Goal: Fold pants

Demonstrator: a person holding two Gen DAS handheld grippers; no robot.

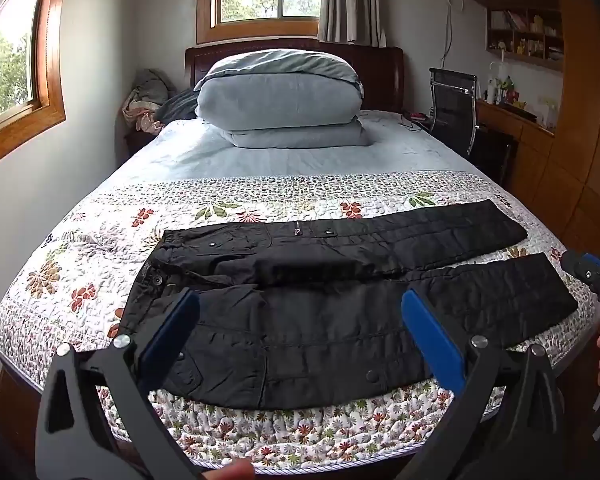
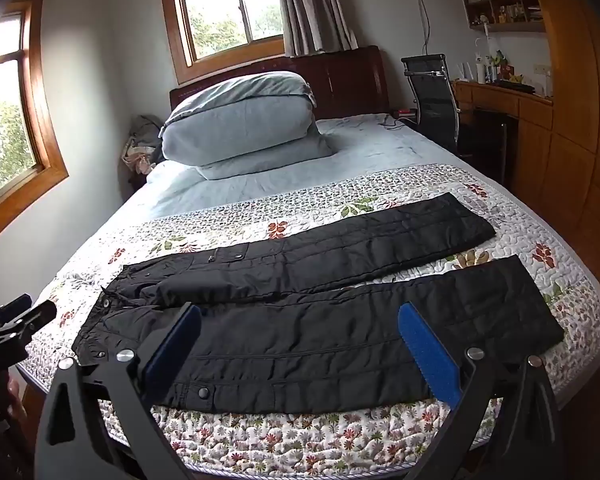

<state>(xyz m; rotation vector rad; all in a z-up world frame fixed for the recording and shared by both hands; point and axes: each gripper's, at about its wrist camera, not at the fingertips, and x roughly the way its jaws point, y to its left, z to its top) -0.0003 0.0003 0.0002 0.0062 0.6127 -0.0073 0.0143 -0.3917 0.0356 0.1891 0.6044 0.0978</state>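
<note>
Black padded pants (image 1: 339,300) lie flat across the foot of the bed, waist to the left, two legs spread apart to the right; they also show in the right wrist view (image 2: 319,320). My left gripper (image 1: 300,304) is open and empty, held above the near leg toward the waist. My right gripper (image 2: 300,316) is open and empty, above the near leg. The right gripper's tip shows at the right edge of the left wrist view (image 1: 591,276); the left gripper shows at the left edge of the right wrist view (image 2: 16,324).
The bed has a floral quilt (image 1: 100,248) at its foot and a stack of blue-grey bedding (image 1: 280,96) near the headboard. A black chair (image 1: 451,104) and wooden desk (image 1: 515,120) stand to the right. Windows (image 1: 8,64) line the left and back walls.
</note>
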